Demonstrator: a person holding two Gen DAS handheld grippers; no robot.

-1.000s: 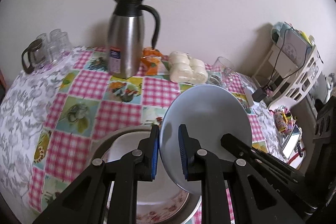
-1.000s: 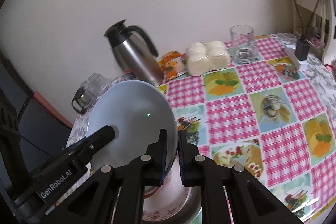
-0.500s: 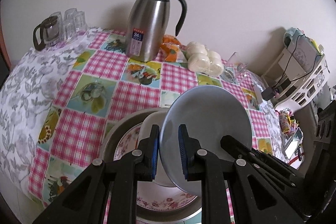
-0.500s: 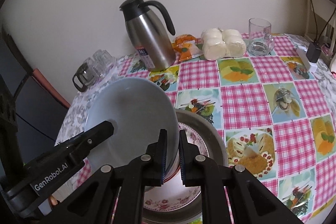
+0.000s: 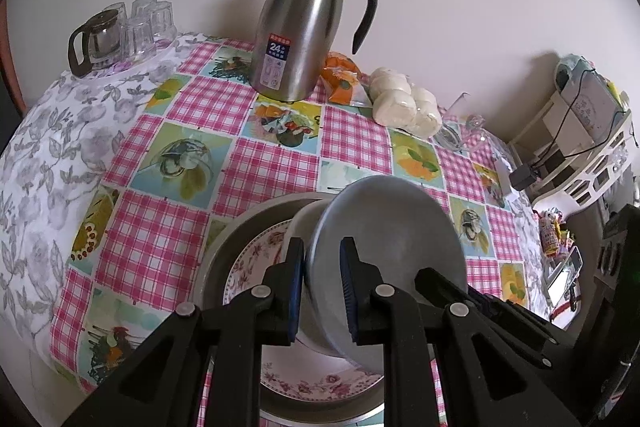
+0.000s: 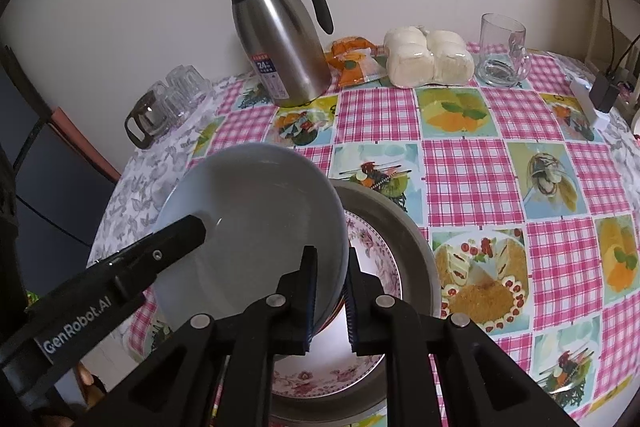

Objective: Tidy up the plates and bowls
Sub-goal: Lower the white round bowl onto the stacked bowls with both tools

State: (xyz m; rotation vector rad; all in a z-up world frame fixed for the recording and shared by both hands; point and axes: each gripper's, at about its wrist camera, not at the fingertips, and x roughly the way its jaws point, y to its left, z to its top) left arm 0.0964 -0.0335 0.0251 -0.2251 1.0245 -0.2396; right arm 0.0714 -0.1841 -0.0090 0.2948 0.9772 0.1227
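A pale blue-grey bowl [image 6: 248, 227] is held up on edge over a metal basin [image 6: 412, 239], and it also shows in the left wrist view [image 5: 384, 231]. My left gripper [image 5: 322, 287] is shut on one side of its rim. My right gripper [image 6: 330, 295] is shut on the opposite side. In the basin lies a floral plate [image 6: 372, 247], which shows in the left wrist view [image 5: 256, 255] too. A white bowl [image 5: 304, 223] stands on that plate, just behind the held bowl.
A steel thermos jug [image 5: 304, 27] stands at the back of the checked tablecloth [image 5: 160, 227]. Beside it lie an orange packet [image 6: 352, 57], wrapped white buns [image 6: 428, 57] and a glass mug [image 6: 502, 51]. Glasses and a small pot [image 5: 120, 31] stand at the back left.
Both grippers have lifted with the blue-grey bowl and tilted downward. The basin, floral plate and white bowl have come more into view below.
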